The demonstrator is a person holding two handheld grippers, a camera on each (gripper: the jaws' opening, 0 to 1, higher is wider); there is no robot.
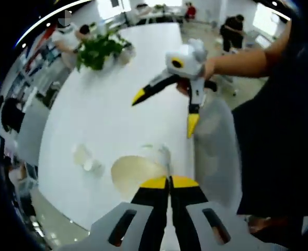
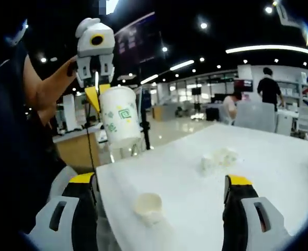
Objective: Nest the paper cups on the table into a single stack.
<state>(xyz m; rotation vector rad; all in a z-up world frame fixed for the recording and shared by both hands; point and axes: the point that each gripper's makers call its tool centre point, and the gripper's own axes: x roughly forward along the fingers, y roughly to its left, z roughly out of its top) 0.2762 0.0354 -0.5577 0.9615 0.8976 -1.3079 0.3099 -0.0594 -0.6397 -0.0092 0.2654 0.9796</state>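
Note:
My left gripper is shut on the rim of a white paper cup with a green print, held up in the air off the table's near edge. In the right gripper view that same cup hangs upright from the left gripper at the upper left. My right gripper is open with nothing between its jaws; it hovers over the table. A small paper cup stands near the table's edge, just ahead of it. Two more blurred cups lie farther along the table. The right gripper is spread wide.
A potted green plant stands on the far end of the long white table. A grey chair sits at the table's side. People and desks fill the room behind. My arm reaches in from the right.

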